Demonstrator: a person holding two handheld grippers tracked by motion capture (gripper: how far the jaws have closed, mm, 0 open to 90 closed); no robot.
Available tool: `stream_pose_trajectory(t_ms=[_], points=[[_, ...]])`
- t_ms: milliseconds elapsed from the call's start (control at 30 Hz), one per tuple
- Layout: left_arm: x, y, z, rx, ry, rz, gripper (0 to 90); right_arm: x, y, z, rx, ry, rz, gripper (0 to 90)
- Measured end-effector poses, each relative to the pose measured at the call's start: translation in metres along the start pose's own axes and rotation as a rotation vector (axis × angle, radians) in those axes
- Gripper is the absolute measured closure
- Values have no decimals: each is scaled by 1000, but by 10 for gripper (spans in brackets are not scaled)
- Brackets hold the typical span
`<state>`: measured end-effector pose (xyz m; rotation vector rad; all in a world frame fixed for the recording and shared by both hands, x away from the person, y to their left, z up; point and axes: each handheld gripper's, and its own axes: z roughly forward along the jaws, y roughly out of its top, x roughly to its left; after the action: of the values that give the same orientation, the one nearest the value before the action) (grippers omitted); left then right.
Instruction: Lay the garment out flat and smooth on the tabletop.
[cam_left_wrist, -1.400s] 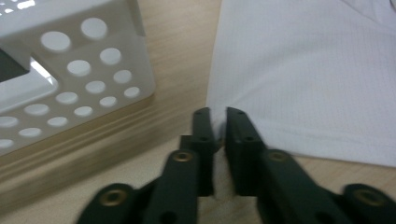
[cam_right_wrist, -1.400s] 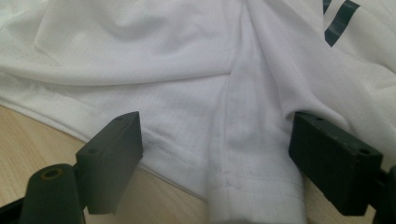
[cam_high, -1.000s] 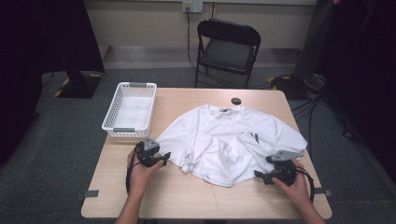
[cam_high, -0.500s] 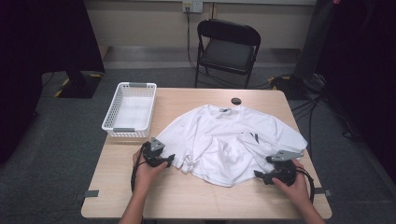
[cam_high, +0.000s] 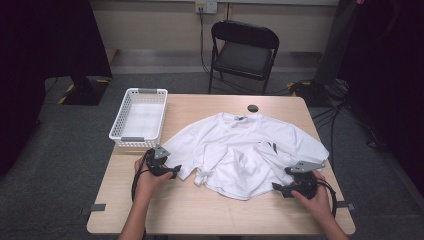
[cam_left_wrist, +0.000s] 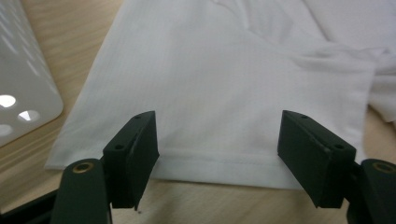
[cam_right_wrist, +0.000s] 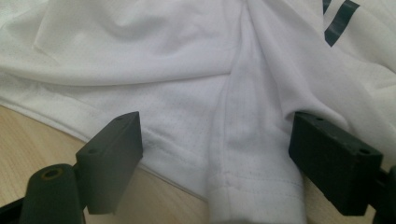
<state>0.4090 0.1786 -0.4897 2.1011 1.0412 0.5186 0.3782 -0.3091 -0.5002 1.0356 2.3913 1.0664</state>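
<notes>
Inward to the white T-shirt (cam_high: 245, 150) sleeve hem slid the left claw (cam_left_wrist: 217, 154), jaws just spread to straddle it, while the right claw (cam_right_wrist: 217, 163) gapes around the bottom hem, both set to pinch and lift

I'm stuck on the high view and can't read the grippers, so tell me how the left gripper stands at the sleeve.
Observer: The left gripper is open; its jaws have just been opening, wide apart over the sleeve hem, not pinching it.
Operator: Now the right one.
Observer: The right gripper is open too, with a fold of the white T-shirt lying between its jaws.
Operator: Say what sits beside the left gripper.
Observer: A corner of the white basket lies next to the sleeve.
</notes>
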Motion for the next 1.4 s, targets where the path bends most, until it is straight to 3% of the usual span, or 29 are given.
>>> stream_pose_trajectory(t_ms=[100, 233, 333, 467, 633, 833, 1100, 1233, 1300, 1400], points=[[-16, 4, -4, -23, -43, 19, 278, 0, 0, 0, 0, 1, 1, 162], [-39, 14, -3, -65, -133, 49, 260, 0, 0, 0, 0, 2, 1, 162], [-58, 21, 2, -51, -185, 116, 233, 0, 0, 0, 0, 2, 0, 163], [-77, 22, 14, -44, -242, 149, 218, 0, 0, 0, 0, 2, 1, 163], [-80, 14, 24, 4, -223, 148, 199, 0, 0, 0, -1, 1, -1, 163], [-78, 12, 24, 7, -222, 180, 162, 0, 0, 0, -1, 1, -1, 163], [-81, 11, 24, 8, -208, 165, 144, 0, -1, -1, -2, -3, -3, 173], [-81, 11, 24, 8, -208, 163, 144, 1, 1, -9, 8, -26, -15, 245], [-81, 11, 24, 8, -208, 163, 144, 0, 2, -17, -19, -33, -7, 269], [-81, 11, 24, 8, -208, 163, 143, -7, 3, -31, -76, -17, 26, 391]])
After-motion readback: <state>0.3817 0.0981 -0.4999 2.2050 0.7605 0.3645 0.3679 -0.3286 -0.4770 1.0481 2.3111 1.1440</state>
